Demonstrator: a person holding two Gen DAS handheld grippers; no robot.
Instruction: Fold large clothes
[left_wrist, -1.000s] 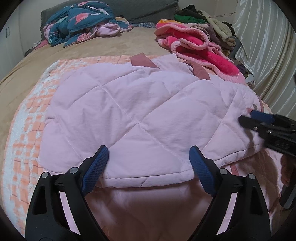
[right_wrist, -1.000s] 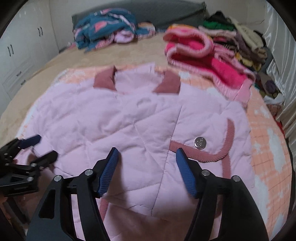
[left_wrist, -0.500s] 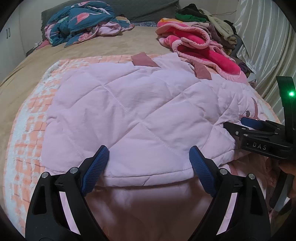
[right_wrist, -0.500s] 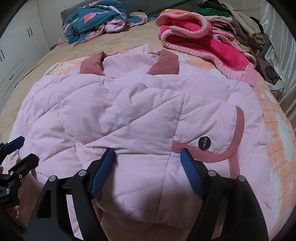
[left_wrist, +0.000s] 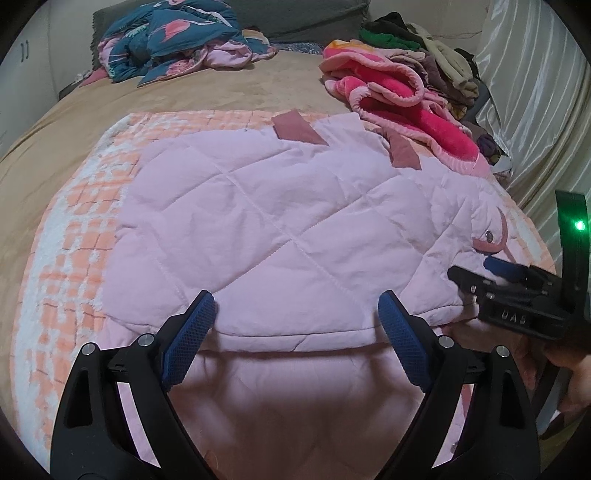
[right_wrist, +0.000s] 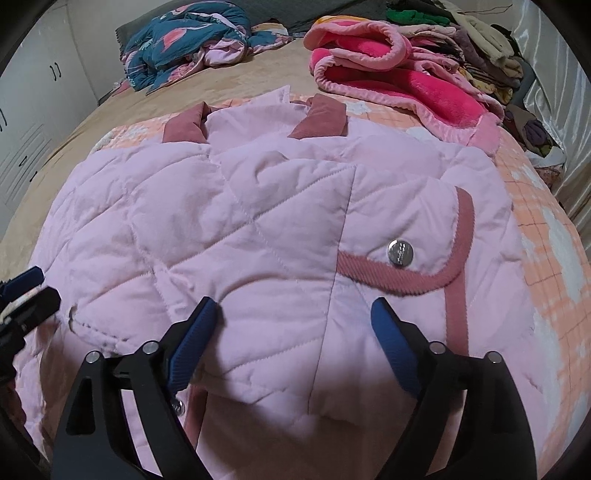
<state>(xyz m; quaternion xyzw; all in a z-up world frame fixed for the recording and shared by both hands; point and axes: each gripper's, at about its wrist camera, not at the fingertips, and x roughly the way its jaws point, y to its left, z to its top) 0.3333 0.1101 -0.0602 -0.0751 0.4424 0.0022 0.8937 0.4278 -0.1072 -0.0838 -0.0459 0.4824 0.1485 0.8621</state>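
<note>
The pale pink quilted jacket (left_wrist: 288, 229) with dusty-rose corduroy trim lies folded on an orange-and-white checked blanket (left_wrist: 74, 229) on the bed. The left gripper (left_wrist: 295, 332) hovers wide open over its folded hem, gripping nothing. The right gripper (right_wrist: 291, 339) is opening, its blue pads clear of the fabric beneath.

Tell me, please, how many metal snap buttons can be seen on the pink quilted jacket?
2. One snap button sits on the pocket flap beside the dark pink trim; a second one peeks out at the near edge. More may be hidden under folds.
</note>
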